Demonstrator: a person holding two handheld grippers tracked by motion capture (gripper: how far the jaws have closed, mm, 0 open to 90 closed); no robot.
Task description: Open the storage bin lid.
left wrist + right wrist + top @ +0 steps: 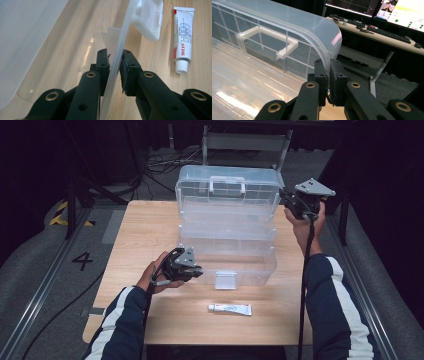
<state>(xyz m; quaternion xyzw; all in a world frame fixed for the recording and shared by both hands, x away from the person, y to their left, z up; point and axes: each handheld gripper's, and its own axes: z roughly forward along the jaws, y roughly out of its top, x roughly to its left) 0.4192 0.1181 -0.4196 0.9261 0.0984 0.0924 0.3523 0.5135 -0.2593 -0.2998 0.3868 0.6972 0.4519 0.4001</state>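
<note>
jaws clamp clear box (227,227); tube (183,42) print unreadable.

High view looking down on table (150,320), gripper views close-up, all sharing clear box (227,230).

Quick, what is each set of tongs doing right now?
Left tongs: closed on the front wall of the clear box.
Right tongs: closed on the edge of the box's raised lid.

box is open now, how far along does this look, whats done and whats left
Done: the clear box stands open, lid up. In hand: the left gripper pinches its front wall, the right gripper the lid's edge. Probably left: the tube lies outside on the table.
</note>
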